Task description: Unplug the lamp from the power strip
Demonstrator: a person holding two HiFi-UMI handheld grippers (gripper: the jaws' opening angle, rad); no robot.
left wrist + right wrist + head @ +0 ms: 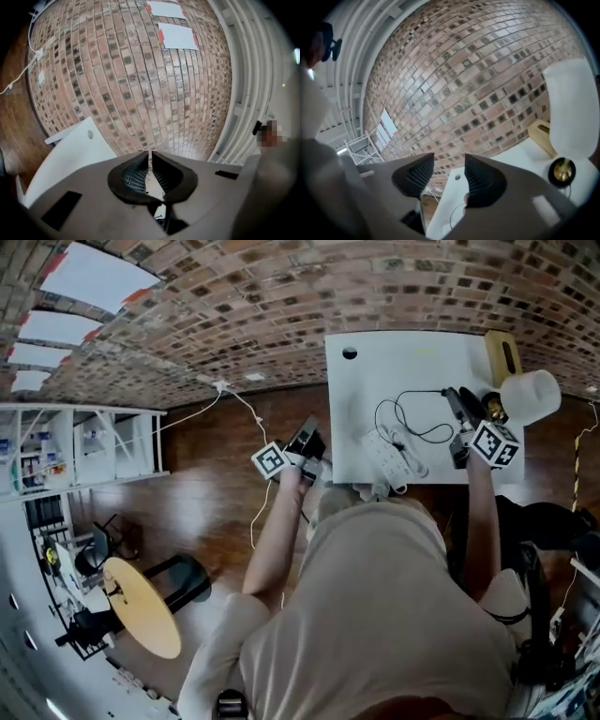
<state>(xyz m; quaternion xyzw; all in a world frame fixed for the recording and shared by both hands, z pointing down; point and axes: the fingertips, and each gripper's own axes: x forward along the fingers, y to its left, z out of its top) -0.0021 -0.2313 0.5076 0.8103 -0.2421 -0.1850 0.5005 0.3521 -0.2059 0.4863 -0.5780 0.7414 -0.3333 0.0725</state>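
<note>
Seen from overhead, a person stands at the near edge of a white rectangular table (pixel 375 371) set against a red-brown brick wall (pixel 234 306), holding a gripper in each hand.

The left gripper (pixel 307 439) is off the table's left edge, above the dark wooden floor (pixel 206 493). Its own view faces the brick wall, and its black ribbed jaws are pressed together with only a hairline slit between them and nothing inside.

The right gripper (pixel 452 397) hangs over the right part of the table. Its jaws are spread apart and empty.

Just beside it stands the lamp with a white cylindrical shade (pixel 530 396) and a round brass base (pixel 494 409), with a pale wooden block (pixel 503 354) behind it.

A thin black cord (pixel 412 423) loops from the lamp across the tabletop towards the white oblong power strip (pixel 394 457), which lies near the table's front edge. Whether the plug sits in the strip cannot be made out.
</note>
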